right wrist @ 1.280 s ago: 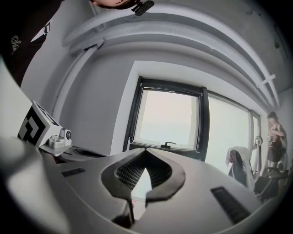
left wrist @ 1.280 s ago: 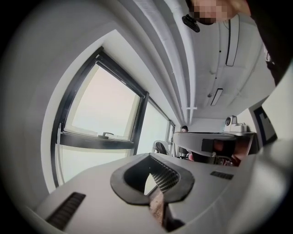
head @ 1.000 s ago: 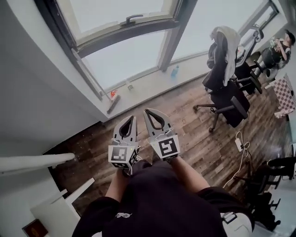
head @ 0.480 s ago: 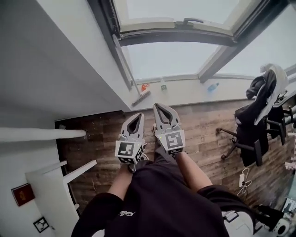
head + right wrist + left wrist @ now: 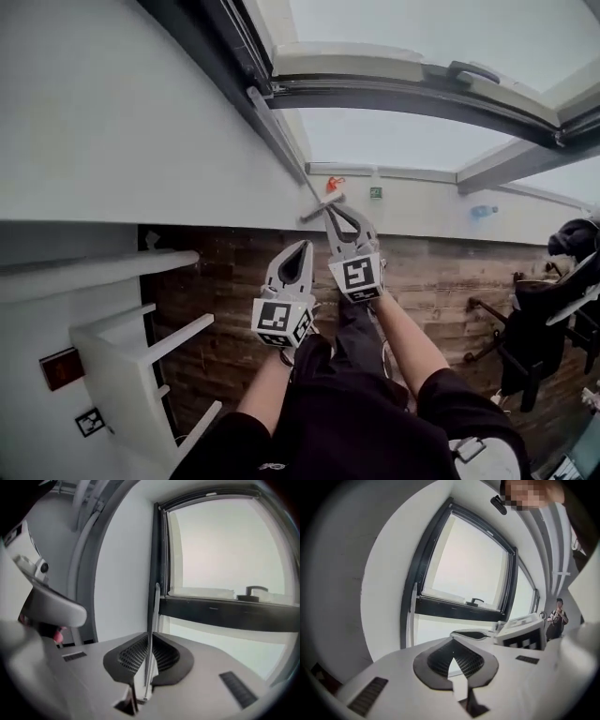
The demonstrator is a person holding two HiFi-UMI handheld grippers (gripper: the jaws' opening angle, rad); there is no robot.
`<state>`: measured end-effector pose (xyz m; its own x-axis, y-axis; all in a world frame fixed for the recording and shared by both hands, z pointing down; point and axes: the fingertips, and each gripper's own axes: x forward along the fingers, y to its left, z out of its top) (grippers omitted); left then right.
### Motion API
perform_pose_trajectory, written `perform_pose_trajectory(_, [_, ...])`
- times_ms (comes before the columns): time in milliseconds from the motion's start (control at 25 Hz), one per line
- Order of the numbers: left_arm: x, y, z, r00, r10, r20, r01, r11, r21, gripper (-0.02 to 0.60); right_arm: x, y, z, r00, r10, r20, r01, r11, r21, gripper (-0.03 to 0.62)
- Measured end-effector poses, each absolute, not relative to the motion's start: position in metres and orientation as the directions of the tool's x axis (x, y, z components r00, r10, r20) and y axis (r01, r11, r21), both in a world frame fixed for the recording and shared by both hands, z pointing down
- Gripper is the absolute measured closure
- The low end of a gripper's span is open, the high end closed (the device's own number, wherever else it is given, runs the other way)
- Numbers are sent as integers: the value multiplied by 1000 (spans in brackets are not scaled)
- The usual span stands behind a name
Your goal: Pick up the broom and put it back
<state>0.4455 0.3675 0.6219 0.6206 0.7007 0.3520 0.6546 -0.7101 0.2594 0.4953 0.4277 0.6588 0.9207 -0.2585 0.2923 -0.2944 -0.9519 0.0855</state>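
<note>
Broom (image 5: pixel 286 145): thin grey metal pole, straight, leaning along the dark window frame (image 5: pixel 234 37). It runs from upper centre of the head view down to a short flat grey head bar at frame centre.

Right gripper (image 5: pixel 334 212) is on the pole's low end, just above the head bar. In the right gripper view the broom (image 5: pixel 153 620) passes straight between the ribbed black pads, and the right gripper (image 5: pixel 149 638) has its fingers clamped on it. The pole rises upright against the frame edge.

Left gripper (image 5: pixel 305 246) sits lower left of the right one, just beside it, not touching the broom. In its own view the left gripper (image 5: pixel 452 642) has its fingers together at the tips with nothing between them, only a small light gap behind the tips.

Surroundings:
- Below the glass, an orange item (image 5: pixel 335 183), a small bottle with green label (image 5: pixel 375 190), and a blue bottle (image 5: pixel 482 211) further right.
- Floor (image 5: pixel 450 272) is dark wood planks, matte.
- White shelf unit (image 5: pixel 141 366) with flat slats, lower left.
- Dark office chair (image 5: pixel 525 337) at the right edge with cloth draped on it.
- A person (image 5: pixel 558 618) stands far right in the left gripper view, small.
</note>
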Motion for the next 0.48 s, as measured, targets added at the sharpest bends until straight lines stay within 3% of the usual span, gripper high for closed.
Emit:
perform_pose_trajectory(120, [446,357,627,629,665,402,630,-740,237,581,534,414,698,897,-287,336,-330,-941,78,559])
perform_pose_trajectory(200, [443,354,630,632,651,421,611,-752,246,581,563,410,730,884,-303,357,-350,-934,72,438])
perform_pose_trajectory(240, [442,355,631,635,643,428,600,-759,251,581,576,410,747,876,-311,368,-360,-930,71,411])
perform_pose_trajectory(480, [448,329,633,681,568,462,520,-820,241,581,651,393,807,837,-326,439,-370,-929,16,411])
